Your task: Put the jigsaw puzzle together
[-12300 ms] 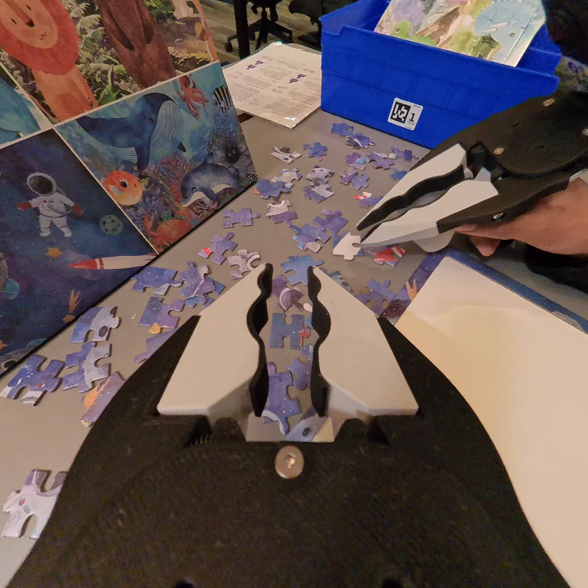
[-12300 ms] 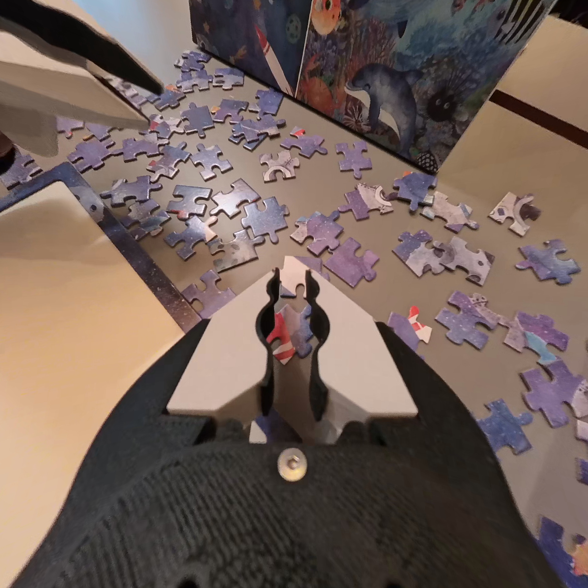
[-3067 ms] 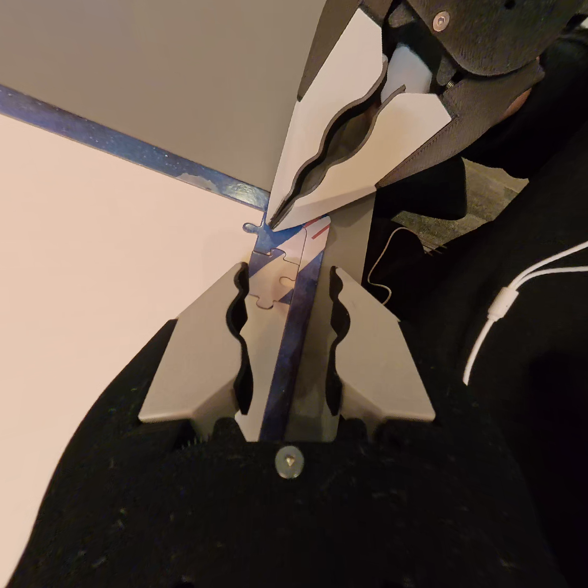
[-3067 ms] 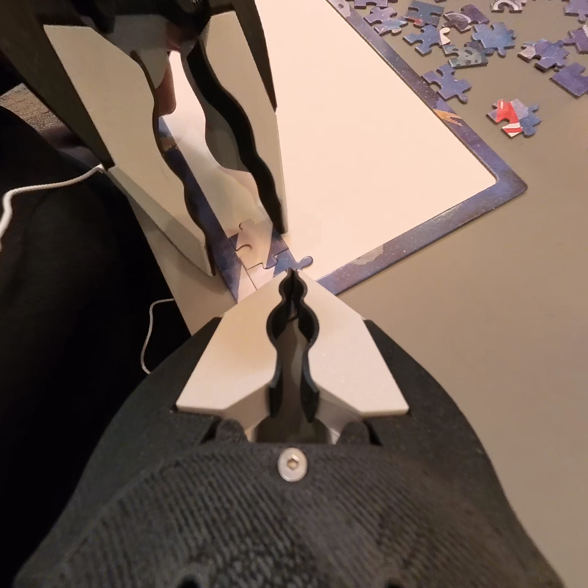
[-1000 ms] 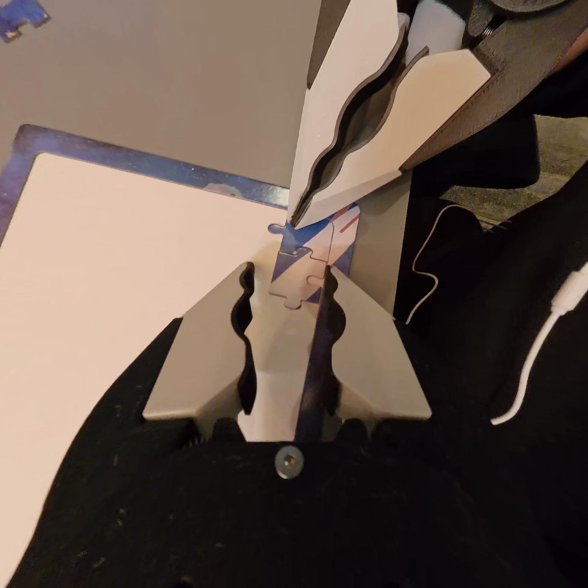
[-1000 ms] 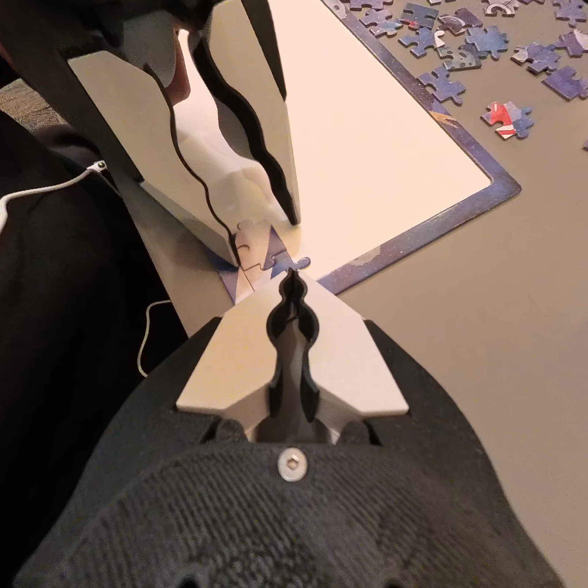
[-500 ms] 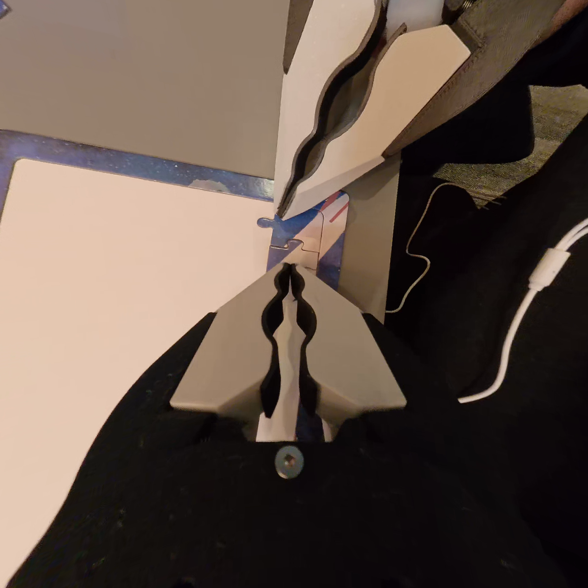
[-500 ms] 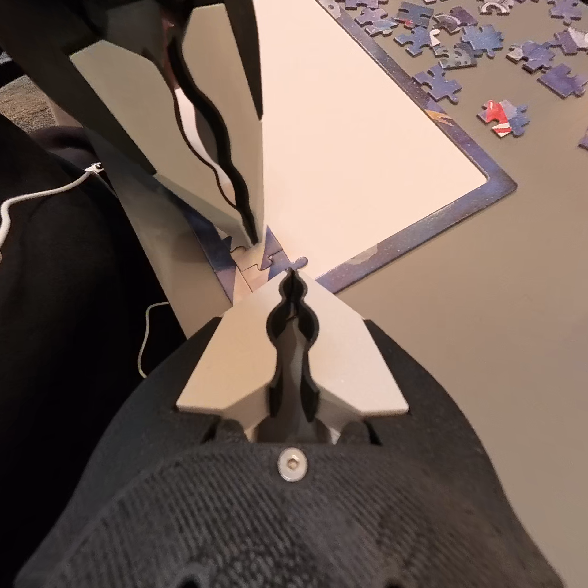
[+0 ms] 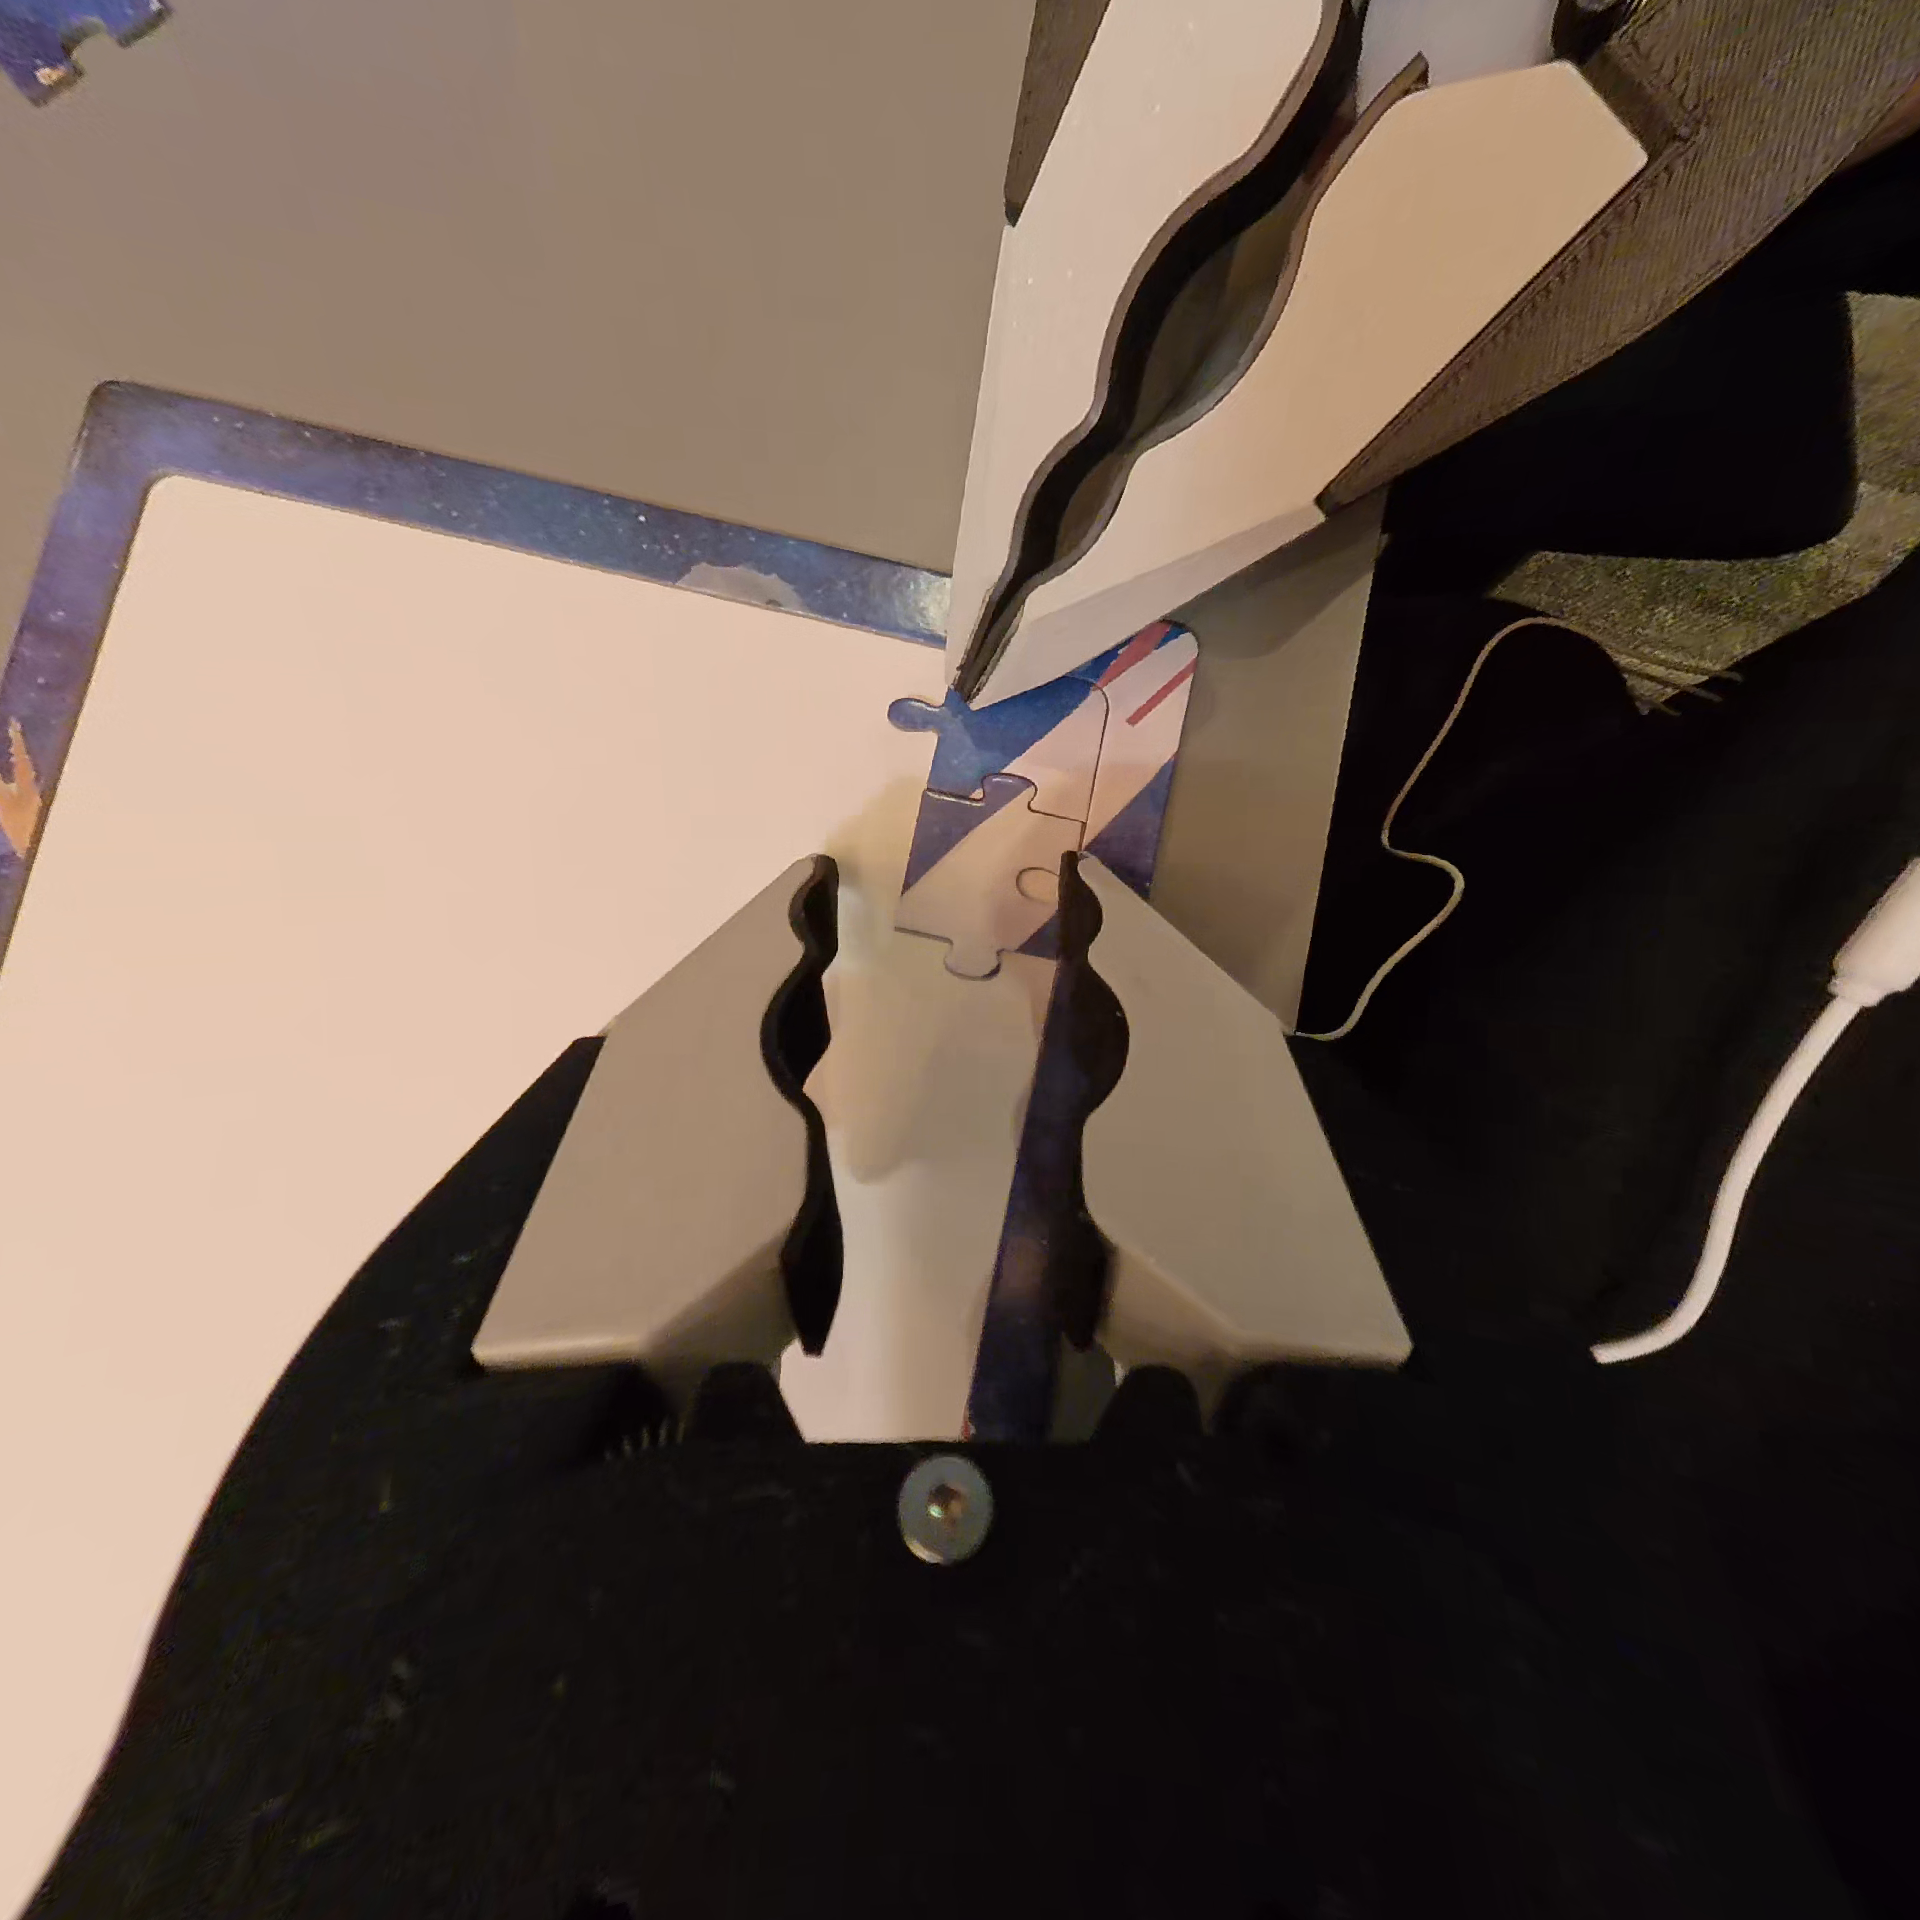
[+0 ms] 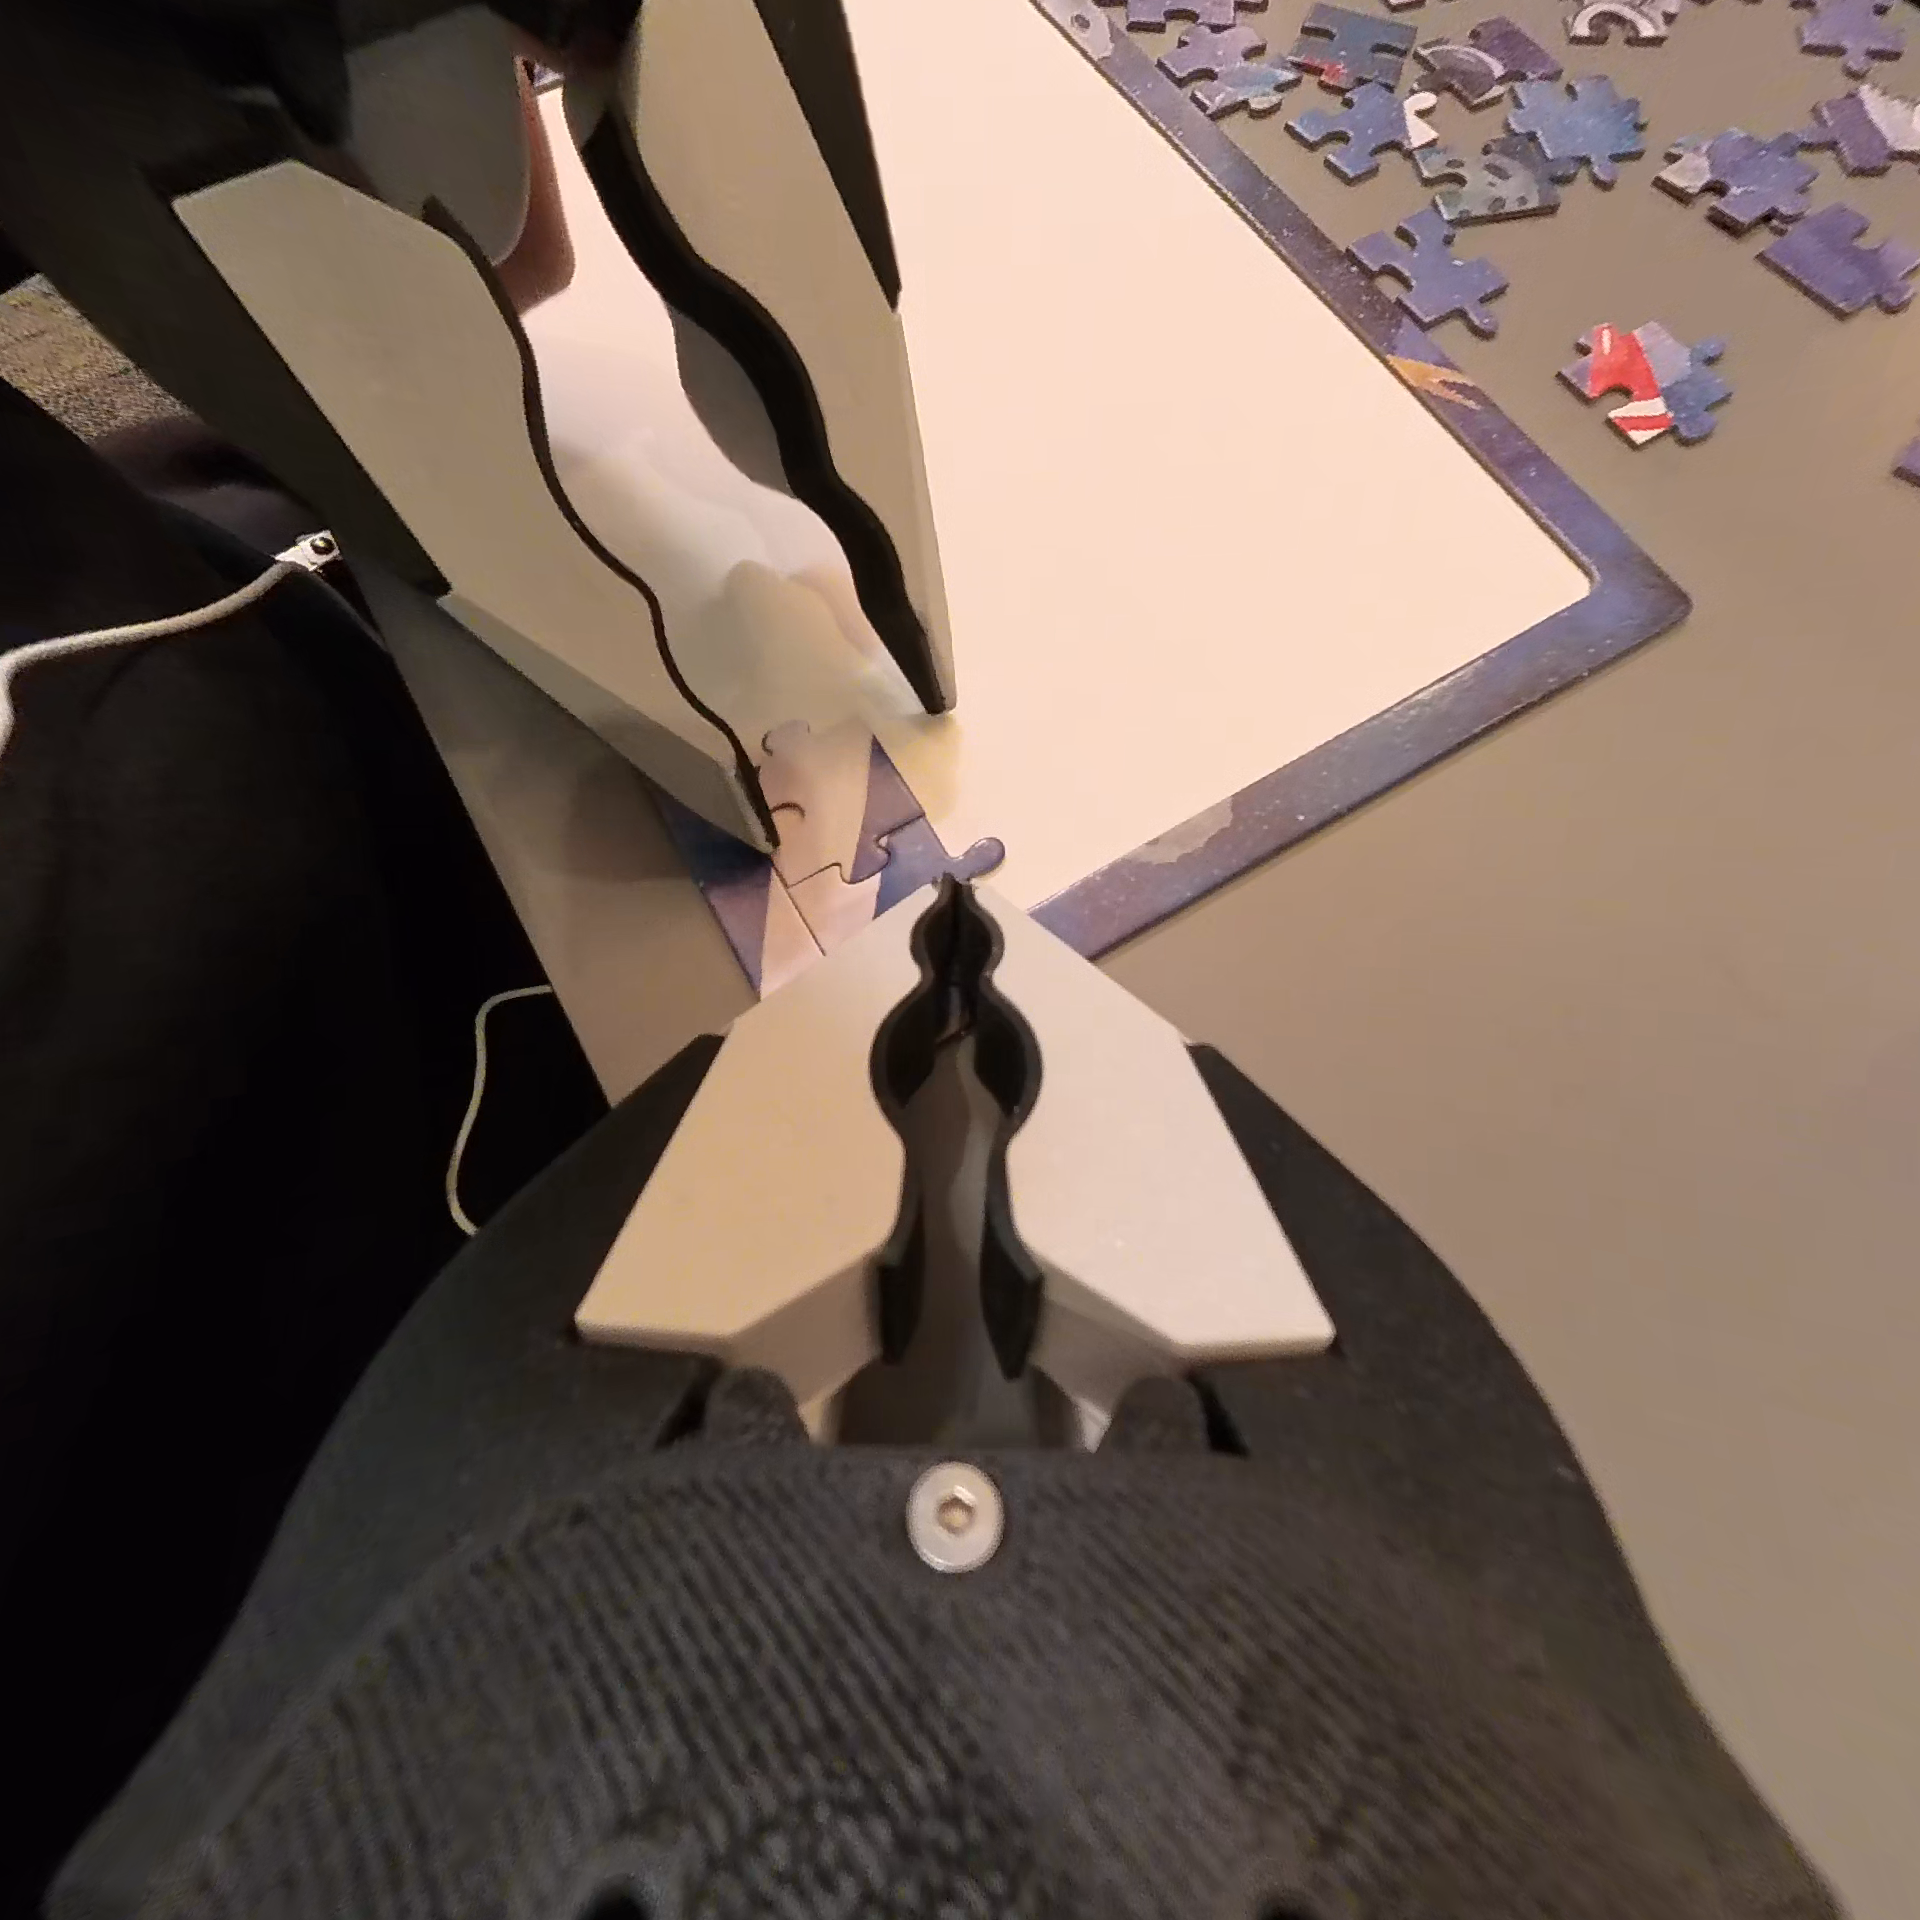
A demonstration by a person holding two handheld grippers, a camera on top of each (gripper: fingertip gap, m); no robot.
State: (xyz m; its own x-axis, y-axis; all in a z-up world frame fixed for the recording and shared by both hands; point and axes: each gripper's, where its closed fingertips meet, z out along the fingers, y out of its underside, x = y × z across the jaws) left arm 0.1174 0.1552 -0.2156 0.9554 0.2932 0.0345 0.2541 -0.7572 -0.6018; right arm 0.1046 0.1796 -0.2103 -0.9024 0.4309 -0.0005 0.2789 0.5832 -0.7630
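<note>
The puzzle tray [image 9: 520,499] has a cream floor and a dark blue starry frame. A few joined blue and white pieces [image 9: 997,831] sit in its near corner, also seen in the right wrist view [image 10: 831,821]. My left gripper [image 9: 948,868] is open and empty, its fingers astride the lower piece. It also shows in the right wrist view [image 10: 852,769]. My right gripper [image 10: 951,883] is shut with nothing between its fingers. Its tip rests on the upper piece at the corner, as the left wrist view [image 9: 961,681] shows.
Several loose blue pieces [image 10: 1558,135] and a red and blue one [image 10: 1642,384] lie on the grey table beyond the tray's frame [image 10: 1351,748]. One loose piece [image 9: 62,42] lies far left. A person's dark clothing and a white cable [image 9: 1766,1143] are close beside the table edge. The tips of both grippers are at nearly the same place. From either gripper's tips it is about 20 cm to the loose piece [image 9: 62,42].
My left gripper shut over the lower piece half a second ago and has opened again. My right gripper stays shut with its tip on the corner pieces.
</note>
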